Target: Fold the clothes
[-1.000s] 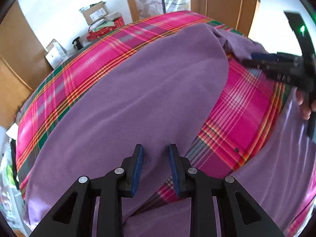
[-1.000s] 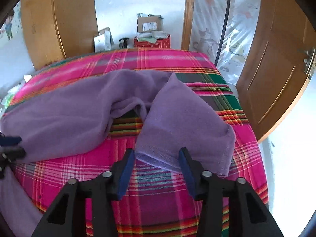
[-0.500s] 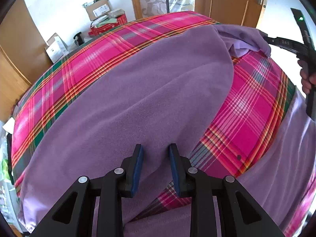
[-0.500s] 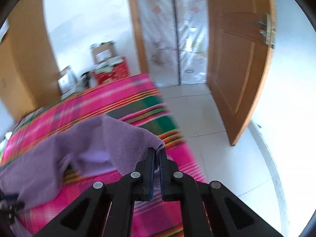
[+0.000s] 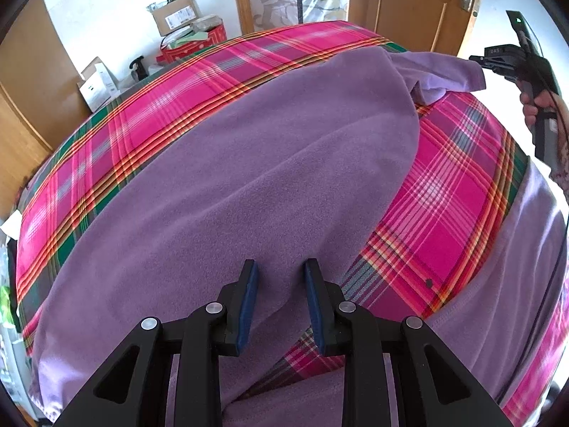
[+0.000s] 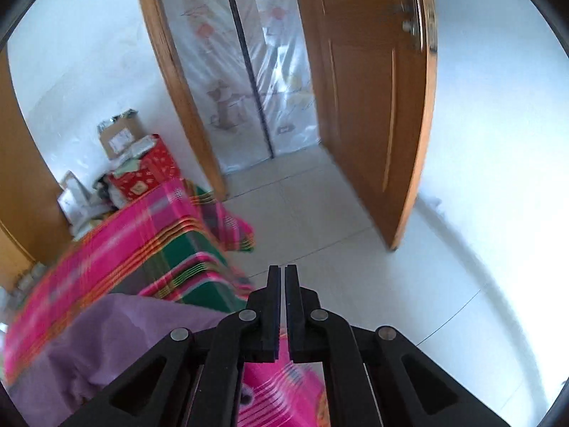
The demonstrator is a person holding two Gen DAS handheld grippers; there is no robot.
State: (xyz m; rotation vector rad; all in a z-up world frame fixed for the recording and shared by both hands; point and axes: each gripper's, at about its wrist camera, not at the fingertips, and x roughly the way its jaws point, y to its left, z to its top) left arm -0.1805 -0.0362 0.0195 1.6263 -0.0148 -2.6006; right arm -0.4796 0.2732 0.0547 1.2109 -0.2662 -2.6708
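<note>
Currently the purple garment (image 5: 249, 178) lies spread across the plaid-covered bed (image 5: 458, 185), one end lifted off toward the bed's far corner, which I judge is to carry that part over for a fold. My right gripper (image 6: 282, 277) has its fingers pressed together; the left view shows fabric pinched at its tip. My left gripper (image 5: 279, 284) hangs apart over the cloth, clamping nothing.

Home bedroom: bed w/ plaid cover (image 5: 199, 99), wooden door (image 6: 370, 106), boxes (image 5: 174, 17) by wall.
</note>
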